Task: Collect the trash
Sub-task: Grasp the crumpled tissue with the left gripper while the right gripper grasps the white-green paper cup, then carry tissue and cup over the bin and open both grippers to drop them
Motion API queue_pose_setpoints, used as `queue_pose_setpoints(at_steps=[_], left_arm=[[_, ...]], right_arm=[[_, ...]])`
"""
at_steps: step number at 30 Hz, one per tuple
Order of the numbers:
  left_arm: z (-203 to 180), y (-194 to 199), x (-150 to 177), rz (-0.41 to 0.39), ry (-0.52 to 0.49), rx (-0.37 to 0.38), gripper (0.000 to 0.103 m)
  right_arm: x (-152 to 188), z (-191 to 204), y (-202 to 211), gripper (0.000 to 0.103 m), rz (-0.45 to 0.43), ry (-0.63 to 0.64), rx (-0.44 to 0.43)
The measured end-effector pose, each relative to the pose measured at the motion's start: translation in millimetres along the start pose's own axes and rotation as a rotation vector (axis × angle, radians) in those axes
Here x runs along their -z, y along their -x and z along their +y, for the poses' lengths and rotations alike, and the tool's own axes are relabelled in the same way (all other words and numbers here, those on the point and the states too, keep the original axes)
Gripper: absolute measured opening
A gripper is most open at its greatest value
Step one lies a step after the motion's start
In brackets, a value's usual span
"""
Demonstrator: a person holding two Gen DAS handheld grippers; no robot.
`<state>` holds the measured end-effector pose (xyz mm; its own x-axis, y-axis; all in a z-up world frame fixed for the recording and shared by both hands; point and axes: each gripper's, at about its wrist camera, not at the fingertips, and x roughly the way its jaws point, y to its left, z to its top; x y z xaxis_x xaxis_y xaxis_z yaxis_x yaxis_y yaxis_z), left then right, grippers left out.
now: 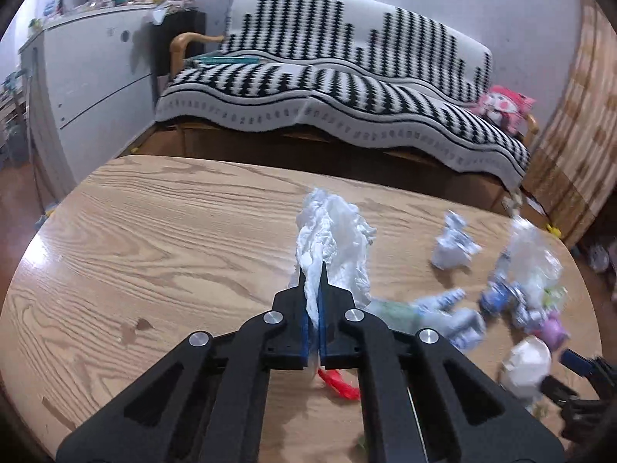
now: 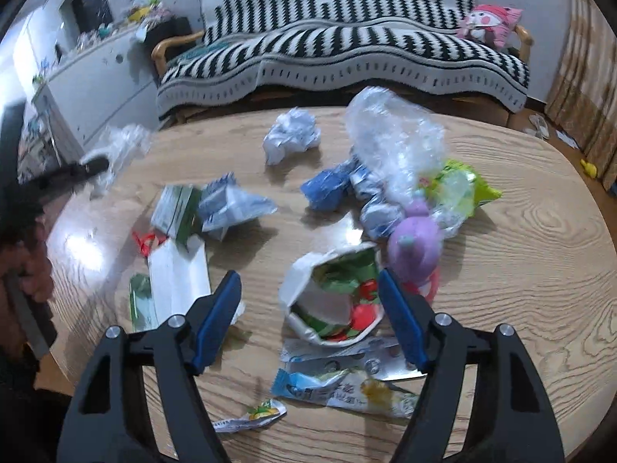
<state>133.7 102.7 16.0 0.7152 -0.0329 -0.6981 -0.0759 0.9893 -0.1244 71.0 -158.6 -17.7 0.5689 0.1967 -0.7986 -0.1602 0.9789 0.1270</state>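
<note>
Item: crumpled white plastic bag [image 1: 331,239], clamped between the closed blue pads of the left hand-held gripper [image 1: 313,270] and lifted clear of the oval wood-grain surface [image 1: 154,231]. Its long axis is seen running forward along the fingers, the loose end pointing toward the black-and-white striped sofa [image 1: 347,77].

Item: torn white foil snack pouch with red and green print [image 2: 331,293], lying on the surface on the near side from the sofa. It is bracketed by the wide-open right hand-held gripper [image 2: 310,281], not yet touched. Its open mouth is turned toward the camera; its long axis is judged to run roughly across the jaws.

Handling note: the pouch is best pinched at its stiff rim, the fingers lowered evenly. The purple round plastic toy [image 2: 414,247], just beside the pouch, is to be avoided.
</note>
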Motion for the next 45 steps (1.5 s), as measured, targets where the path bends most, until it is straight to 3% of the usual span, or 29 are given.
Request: queue_pose_setpoints(at_steps=[2, 5, 7, 8, 9, 13, 18, 24, 33, 38, 45], left_arm=[[-14, 7, 7, 0.010, -0.036, 0.024, 0.002], [-36, 14, 17, 0.014, -0.095, 0.045, 0.002], [-46, 17, 24, 0.019, -0.123, 0.053, 0.002], [-49, 17, 27, 0.022, -0.130, 0.056, 0.002], [-54, 19, 31, 0.027, -0.141, 0.063, 0.002], [-66, 25, 39, 0.030, -0.166, 0.074, 0.002], [-92, 38, 50, 0.027, -0.208, 0.114, 0.002], [-145, 58, 67, 0.029, -0.281, 0.211, 0.002], [-268, 88, 116, 0.056, -0.453, 0.393, 0.002], [-347, 107, 170, 0.089, -0.587, 0.511, 0.002], [-430, 133, 245, 0.145, -0.747, 0.660, 0.002]], right_arm=[[3, 7, -5, 0.071, 0.019, 0.020, 0.007], [7, 15, -16, 0.058, 0.047, 0.051, 0.034], [8, 17, -22, 0.045, 0.058, 0.062, 0.053], [8, 18, -26, 0.028, 0.067, 0.069, 0.059], [9, 18, -28, 0.023, 0.075, 0.073, 0.056], [4, 16, -12, 0.020, 0.015, 0.055, 0.041], [0, 2, 38, 0.019, -0.093, 0.024, 0.016], [20, -54, 86, 0.019, -0.134, -0.071, 0.064], [89, -168, 146, 0.019, -0.123, -0.267, 0.164], [140, -233, 186, 0.019, -0.129, -0.372, 0.247], [223, -318, 222, 0.019, -0.086, -0.542, 0.318]])
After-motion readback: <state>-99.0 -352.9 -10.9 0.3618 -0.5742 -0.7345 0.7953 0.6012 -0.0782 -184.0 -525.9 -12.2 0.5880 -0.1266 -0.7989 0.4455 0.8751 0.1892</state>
